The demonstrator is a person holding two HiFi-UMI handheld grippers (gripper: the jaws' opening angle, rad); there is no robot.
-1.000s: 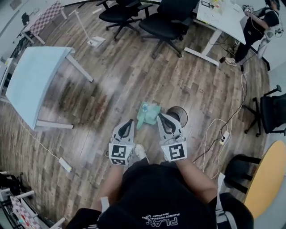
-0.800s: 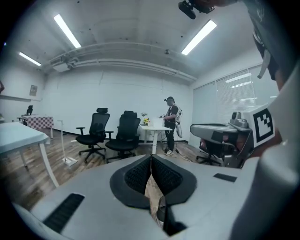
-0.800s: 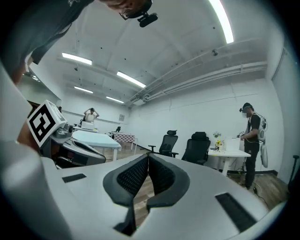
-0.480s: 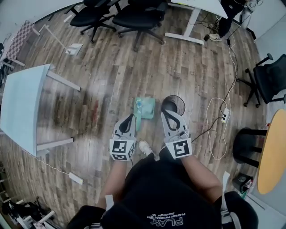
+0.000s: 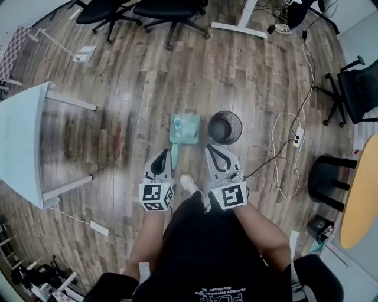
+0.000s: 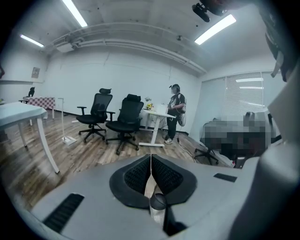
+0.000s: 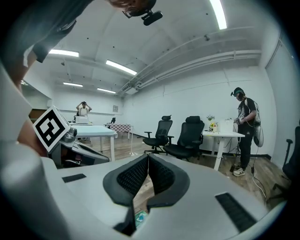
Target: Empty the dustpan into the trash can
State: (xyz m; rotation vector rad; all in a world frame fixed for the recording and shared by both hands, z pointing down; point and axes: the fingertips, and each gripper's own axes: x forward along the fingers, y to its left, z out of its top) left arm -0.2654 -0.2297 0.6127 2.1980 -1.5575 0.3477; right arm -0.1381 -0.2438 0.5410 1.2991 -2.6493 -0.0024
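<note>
A teal dustpan (image 5: 184, 129) lies on the wood floor with debris in its pan and its handle (image 5: 174, 154) pointing back at me. Just to its right stands a black mesh trash can (image 5: 225, 127). My left gripper (image 5: 160, 157) hangs beside the handle's near end, shut on nothing. The right gripper (image 5: 212, 149) hovers just short of the trash can, also shut and empty. In the left gripper view the pads (image 6: 151, 158) meet. The right gripper view shows closed tips (image 7: 148, 159) and a scrap of teal dustpan (image 7: 139, 217) below them.
My shoe (image 5: 189, 183) is between the grippers. A white cable and power strip (image 5: 297, 134) trail on the floor to the right. A pale table (image 5: 20, 138) stands left, office chairs (image 5: 170, 10) behind, a round yellow table (image 5: 361, 191) far right. A person (image 6: 175, 110) stands by a desk.
Both grippers have sunk toward the floor, still shut. The head view has tipped down, so the dustpan and the trash can now sit directly ahead of the fingertips.
</note>
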